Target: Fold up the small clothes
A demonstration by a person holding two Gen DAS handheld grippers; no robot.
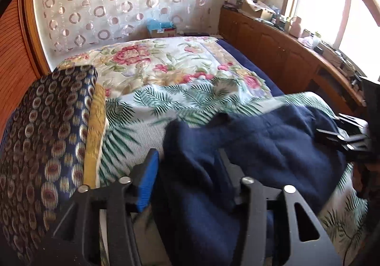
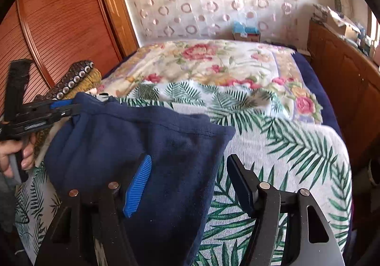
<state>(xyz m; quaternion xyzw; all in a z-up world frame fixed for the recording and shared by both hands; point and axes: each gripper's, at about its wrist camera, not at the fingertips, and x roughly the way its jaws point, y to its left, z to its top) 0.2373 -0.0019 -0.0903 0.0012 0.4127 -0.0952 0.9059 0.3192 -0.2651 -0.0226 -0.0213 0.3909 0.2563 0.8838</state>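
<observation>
A navy fleece garment [image 1: 261, 147] lies rumpled on the palm-leaf bedspread [image 1: 133, 133]. My left gripper [image 1: 187, 159] is open: its blue pad stands clear of the cloth's left edge, and a fold drapes over the other finger. In the right wrist view the same garment [image 2: 133, 137] spreads to the left. My right gripper [image 2: 190, 159] is open over its right edge, with the blue-padded finger above the cloth and the black finger above the bedspread. The left gripper [image 2: 68, 106] sits at the garment's far left corner, held by a hand [image 2: 14, 154]. The right gripper [image 1: 342, 137] shows at the garment's right side.
A folded stack of dark circle-patterned and mustard fabric [image 1: 47, 135] lies at the bed's left edge. A floral blanket [image 1: 154, 64] covers the far half of the bed. A wooden cabinet [image 1: 285, 52] with clutter runs along the right, and a wardrobe door [image 2: 59, 28] stands at the left.
</observation>
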